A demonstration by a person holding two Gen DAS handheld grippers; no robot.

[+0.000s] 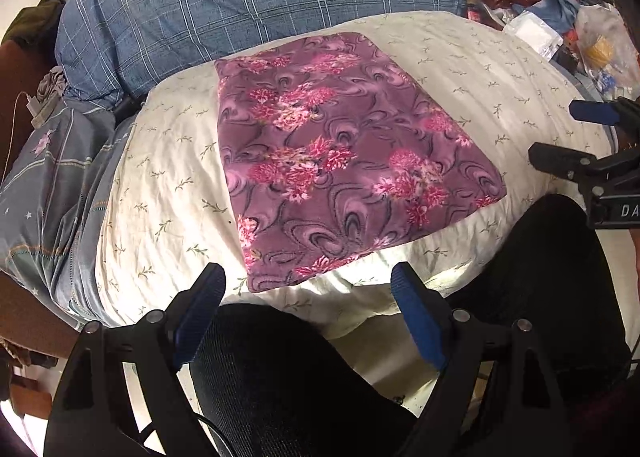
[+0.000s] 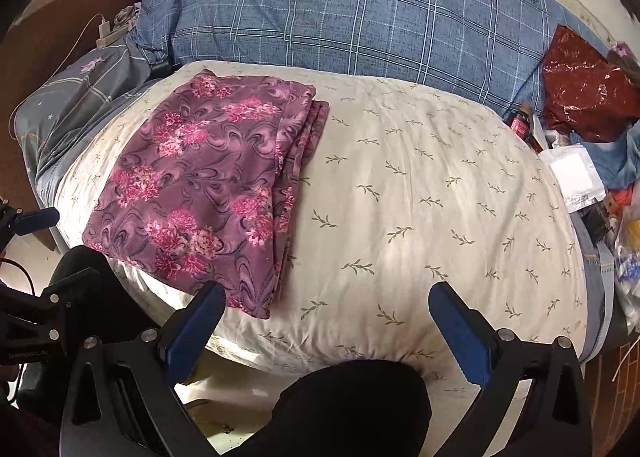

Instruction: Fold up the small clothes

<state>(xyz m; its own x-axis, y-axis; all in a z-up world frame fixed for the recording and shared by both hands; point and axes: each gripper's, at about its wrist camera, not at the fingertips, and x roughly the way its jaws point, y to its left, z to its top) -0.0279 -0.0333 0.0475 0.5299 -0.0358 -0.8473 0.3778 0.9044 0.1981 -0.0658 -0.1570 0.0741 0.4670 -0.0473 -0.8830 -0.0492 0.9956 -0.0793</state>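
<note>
A purple cloth with pink flowers point(image 1: 340, 153) lies folded into a flat rectangle on the cream quilt point(image 1: 160, 193). In the right wrist view the same cloth point(image 2: 208, 181) sits at the left, its stacked folded edges on its right side. My left gripper point(image 1: 308, 277) hovers open just short of the cloth's near edge, nothing between its blue pads. My right gripper point(image 2: 328, 293) is open too, over bare quilt point(image 2: 420, 197) to the right of the cloth's near corner. Neither gripper touches the cloth. The right gripper point(image 1: 560, 133) also shows at the right edge of the left wrist view.
A blue plaid duvet point(image 2: 340, 17) is bunched behind the quilt. A red foil bag point(image 2: 588, 89), packets and plastic bags clutter the right side. A grey star-print pillow point(image 1: 52, 185) lies at the left. A person's dark-clothed knees point(image 1: 280, 377) sit below the grippers.
</note>
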